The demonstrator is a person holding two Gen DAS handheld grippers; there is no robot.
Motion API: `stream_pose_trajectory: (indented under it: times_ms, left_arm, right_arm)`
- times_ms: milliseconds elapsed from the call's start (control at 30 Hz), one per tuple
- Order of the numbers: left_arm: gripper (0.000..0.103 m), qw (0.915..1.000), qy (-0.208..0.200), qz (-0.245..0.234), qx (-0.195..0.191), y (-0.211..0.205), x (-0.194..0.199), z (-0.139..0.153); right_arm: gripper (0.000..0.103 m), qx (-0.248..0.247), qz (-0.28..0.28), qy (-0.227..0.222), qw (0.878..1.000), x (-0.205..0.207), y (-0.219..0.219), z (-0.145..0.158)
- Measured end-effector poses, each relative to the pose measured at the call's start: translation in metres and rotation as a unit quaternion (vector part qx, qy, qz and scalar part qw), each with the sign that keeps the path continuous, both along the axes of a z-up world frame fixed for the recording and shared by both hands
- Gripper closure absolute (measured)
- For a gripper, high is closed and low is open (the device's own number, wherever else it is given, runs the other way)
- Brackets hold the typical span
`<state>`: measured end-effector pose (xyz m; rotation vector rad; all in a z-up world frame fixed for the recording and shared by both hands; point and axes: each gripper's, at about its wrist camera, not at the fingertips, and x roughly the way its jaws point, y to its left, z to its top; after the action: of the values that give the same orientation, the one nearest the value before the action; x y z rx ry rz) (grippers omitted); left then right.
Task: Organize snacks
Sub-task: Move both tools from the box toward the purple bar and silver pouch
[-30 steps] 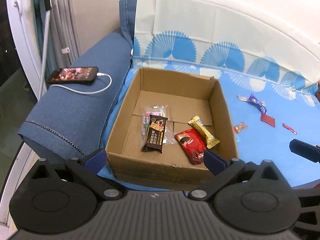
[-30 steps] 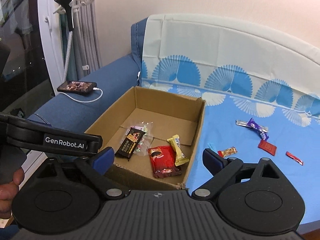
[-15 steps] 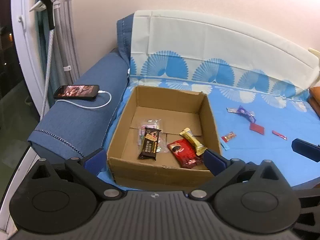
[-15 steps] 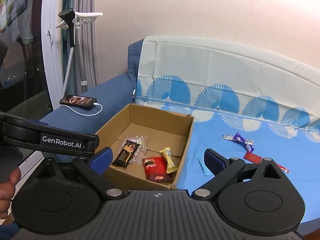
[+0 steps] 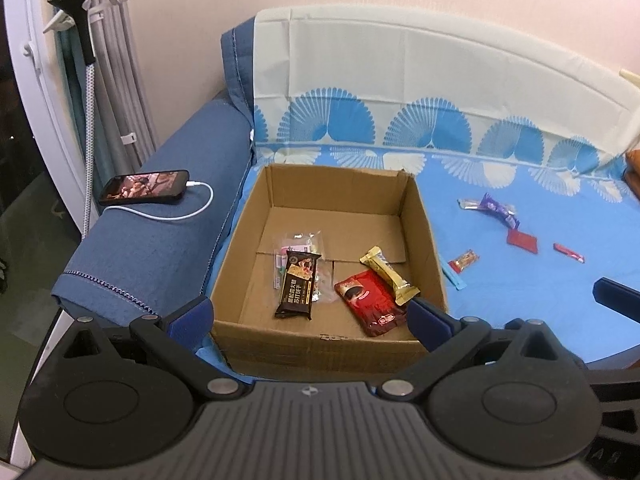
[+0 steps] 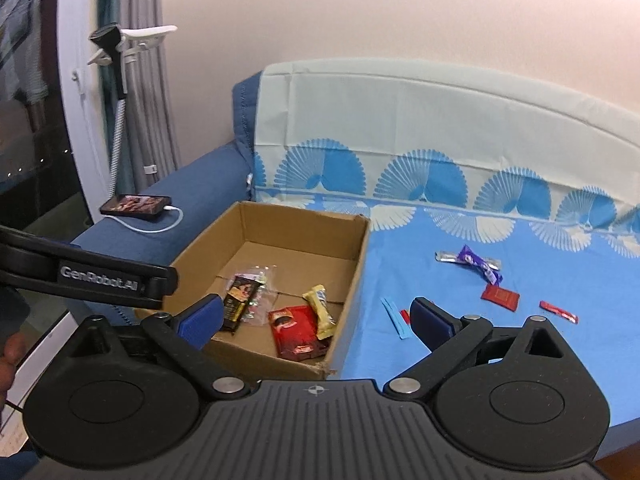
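Snacks (image 5: 520, 239) lie loose beside the box (image 5: 312, 344); both your grippers (image 5: 308, 316) (image 6: 316, 320) are wide apart, empty. Next you reach for one.

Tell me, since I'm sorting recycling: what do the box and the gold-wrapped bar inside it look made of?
The box looks like plain brown corrugated cardboard: matte, with fold creases across its floor and a frayed front edge. The gold-wrapped bar seems wrapped in metallised plastic film or foil: shiny, with crimped ends. Which of the two, the pictures leave open.
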<state>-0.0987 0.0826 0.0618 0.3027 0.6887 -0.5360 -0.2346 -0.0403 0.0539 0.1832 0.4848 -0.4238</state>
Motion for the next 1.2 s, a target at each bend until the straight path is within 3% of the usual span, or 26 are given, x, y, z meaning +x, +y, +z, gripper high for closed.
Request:
stream_pose_trajectory:
  times_ms: [267,500,700,933,1033,1133,1167,1200]
  left_arm:
    - [0.000,0.9985,0.025,-0.027,0.040,-0.064,0.025,-0.010]
    - [0.000,0.9956,0.033,-0.051,0.071,-0.139,0.051,-0.024]
    - [0.000,0.9923,0.063,-0.069,0.082,-0.218,0.094,-0.045]
    - [0.000,0.9825,0.051,-0.124,0.130,-0.335,0.135,-0.098]
    - [0.000,0.9746,0.086,-0.149,0.143,-0.386,0.154,-0.128]
    - [0.000,0.9674,0.086,-0.169,0.168,-0.430,0.168,-0.159]
    - [0.000,0.9656,0.084,-0.170,0.177,-0.441,0.172,-0.169]
    - [0.000,0.9642,0.084,-0.173,0.183,-0.454,0.178,-0.179]
  right_arm:
    - [0.003,0.020,-0.065,0.019,0.998,0.000,-0.072,-0.025]
    - [0.003,0.024,-0.160,0.039,0.986,0.008,-0.177,-0.060]
    - [0.002,0.013,-0.165,0.061,0.984,0.060,-0.277,-0.106]
    - [0.003,-0.013,-0.138,0.110,0.984,0.147,-0.386,-0.176]
    - [0.012,-0.001,-0.125,0.113,0.986,0.169,-0.414,-0.200]
    - [0.029,0.016,-0.094,0.103,0.990,0.181,-0.428,-0.221]
    - [0.051,0.021,-0.078,0.099,0.992,0.183,-0.431,-0.228]
    - [0.066,0.027,-0.064,0.098,0.993,0.183,-0.435,-0.233]
